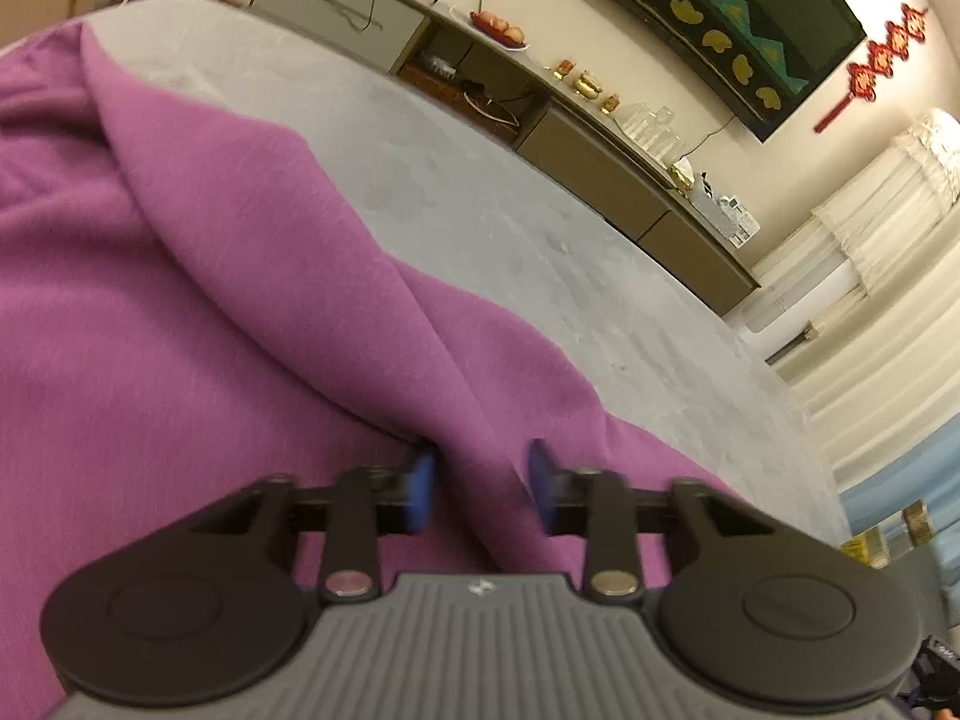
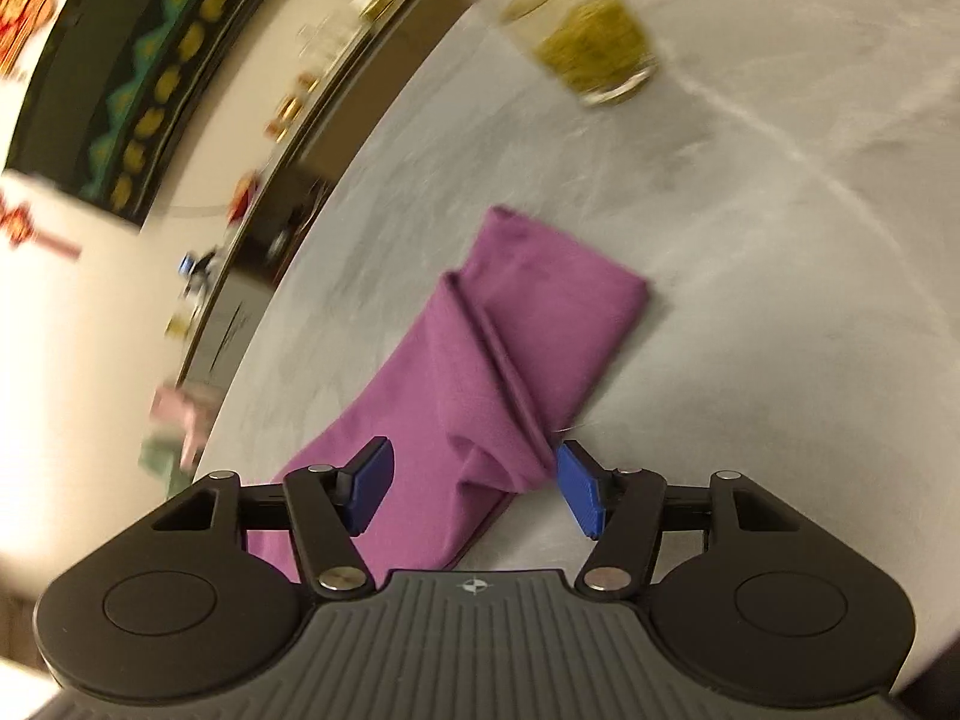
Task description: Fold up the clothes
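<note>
Blue pads of the left gripper [image 1: 480,495] are seen spread on either side of a raised ridge of the purple garment [image 1: 198,324], not pinching it. The right gripper [image 2: 474,489] is likewise held spread over a bunched end. The garment [image 2: 480,372] is laid in a narrow folded band toward 12 o'clock on the grey table [image 2: 780,300], a glass [image 2: 585,42] at 1 o'clock. A fold is judged part-made; gripping the cloth would be needed.

We see wide bare room on the grey round stone-like table [image 2: 780,300] to the right of the purple folded cloth [image 2: 516,348]. Only the clear glass with yellow-green content [image 2: 582,36] stands in the way, at the far side, well apart from the cloth.
</note>
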